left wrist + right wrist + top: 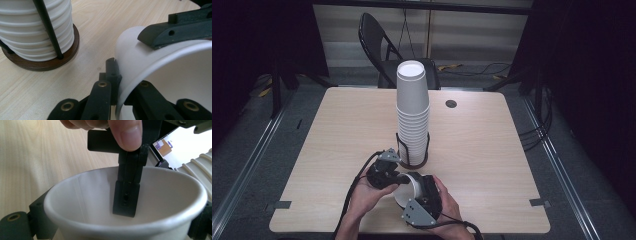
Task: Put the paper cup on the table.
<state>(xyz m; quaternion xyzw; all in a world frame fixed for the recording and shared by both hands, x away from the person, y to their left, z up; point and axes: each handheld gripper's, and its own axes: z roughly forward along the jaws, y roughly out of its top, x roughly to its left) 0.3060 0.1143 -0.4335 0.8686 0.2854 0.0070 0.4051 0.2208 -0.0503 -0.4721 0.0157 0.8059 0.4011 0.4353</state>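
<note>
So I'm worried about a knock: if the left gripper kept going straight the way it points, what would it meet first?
Probably the right gripper, which clasps the same loose paper cup just ahead. The left gripper pinches that cup's rim, so the cup would be pushed along; depth is hard to judge.

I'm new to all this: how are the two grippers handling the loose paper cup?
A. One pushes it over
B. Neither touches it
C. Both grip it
C: the left gripper pinches the cup wall, and the right gripper clasps its outside.

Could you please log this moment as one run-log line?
left gripper: shut on loose cup wall | right gripper: clasps it | cup stack: in holder
</note>
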